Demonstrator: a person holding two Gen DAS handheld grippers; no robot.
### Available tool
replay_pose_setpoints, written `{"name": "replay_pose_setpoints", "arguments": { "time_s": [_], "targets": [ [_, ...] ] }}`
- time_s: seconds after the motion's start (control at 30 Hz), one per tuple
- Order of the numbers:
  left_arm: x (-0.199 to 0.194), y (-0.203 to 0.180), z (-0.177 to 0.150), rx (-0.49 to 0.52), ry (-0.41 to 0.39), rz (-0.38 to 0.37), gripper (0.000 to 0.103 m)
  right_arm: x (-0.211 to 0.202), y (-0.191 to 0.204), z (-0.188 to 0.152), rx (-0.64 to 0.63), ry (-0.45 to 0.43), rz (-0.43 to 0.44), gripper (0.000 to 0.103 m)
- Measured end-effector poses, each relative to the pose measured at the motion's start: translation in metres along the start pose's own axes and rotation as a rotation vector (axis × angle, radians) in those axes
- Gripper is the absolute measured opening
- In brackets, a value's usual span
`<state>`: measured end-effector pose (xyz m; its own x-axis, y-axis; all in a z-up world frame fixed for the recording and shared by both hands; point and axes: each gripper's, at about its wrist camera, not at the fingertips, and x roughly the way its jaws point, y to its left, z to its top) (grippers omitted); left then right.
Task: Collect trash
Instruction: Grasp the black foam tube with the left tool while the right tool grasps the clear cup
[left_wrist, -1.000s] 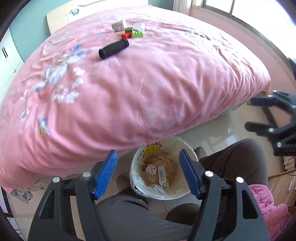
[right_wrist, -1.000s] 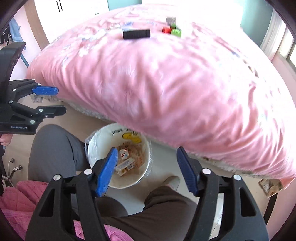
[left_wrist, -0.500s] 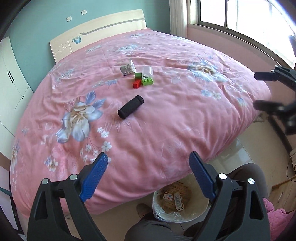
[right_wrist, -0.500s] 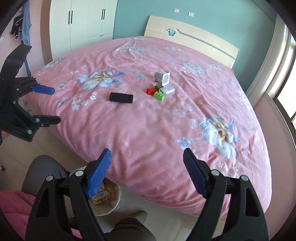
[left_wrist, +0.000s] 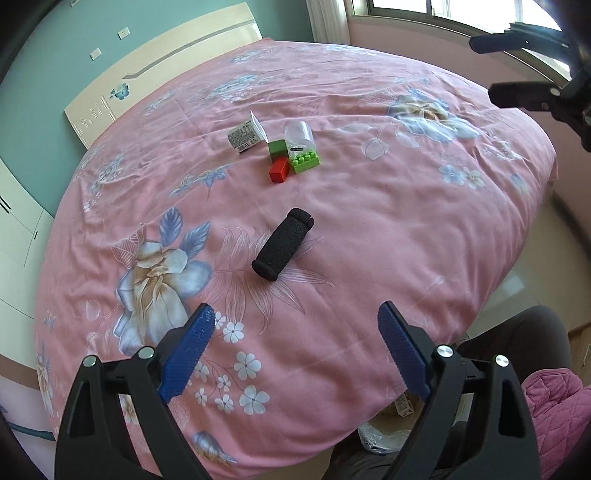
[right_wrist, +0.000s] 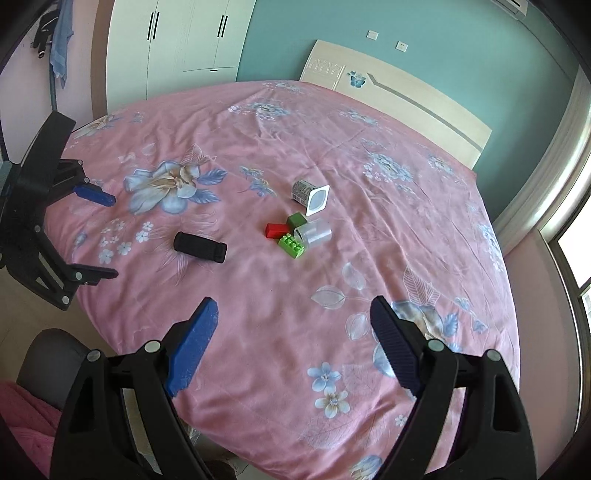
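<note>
Two pieces of likely trash lie on the pink bedspread: a small printed yogurt cup tipped on its side, and a clear plastic cup, also on its side. We take the black foam roller as our landmark. Both cups sit beyond it, toward the headboard, with the clear cup touching a cluster of toy bricks: a lime studded brick, a dark green block and a red block. The yogurt cup lies just beyond that cluster, apart from the clear cup.

Our left gripper hangs on the near side of the roller with its fingers spread wide and nothing between them. Our right gripper is likewise wide and empty, also short of the roller and well apart from the cups. The bin liner peeks out below the bed edge, on our side of the roller.

We judge the main risk to be mistaking targets: the roller and bricks may not be trash, and a reach for the clear cup could drag or pinch the lime brick pressed against it. Thin cup walls may buckle or squirt out under a hard squeeze, and both cups can roll on the soft cover. With the bin mostly hidden by the overhanging quilt, a blind drop could miss it.
</note>
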<state>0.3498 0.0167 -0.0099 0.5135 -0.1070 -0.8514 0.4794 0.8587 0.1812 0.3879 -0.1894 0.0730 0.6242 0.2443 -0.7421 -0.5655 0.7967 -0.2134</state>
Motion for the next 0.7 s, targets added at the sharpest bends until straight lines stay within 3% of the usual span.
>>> {"name": "replay_pose_setpoints", "arguments": {
  "time_s": [0.07,0.3,0.5,0.7],
  "targets": [
    [0.017,0.006,0.007,0.008,0.014,-0.017,0.092,0.019,-0.011,0.011,0.004,0.001,0.047,0.083],
    [0.068,0.026,0.029,0.027,0.018,-0.096,0.092,0.105,-0.042,0.038,-0.026,0.022,0.072,0.083],
    [0.108,0.035,0.039,0.04,0.046,-0.151,0.092,0.186,-0.056,0.047,-0.04,0.089,0.124,0.083],
    [0.133,0.037,0.044,0.059,0.021,-0.193,0.092,0.25,-0.062,0.055,-0.076,0.141,0.148,0.083]
  ]
}}
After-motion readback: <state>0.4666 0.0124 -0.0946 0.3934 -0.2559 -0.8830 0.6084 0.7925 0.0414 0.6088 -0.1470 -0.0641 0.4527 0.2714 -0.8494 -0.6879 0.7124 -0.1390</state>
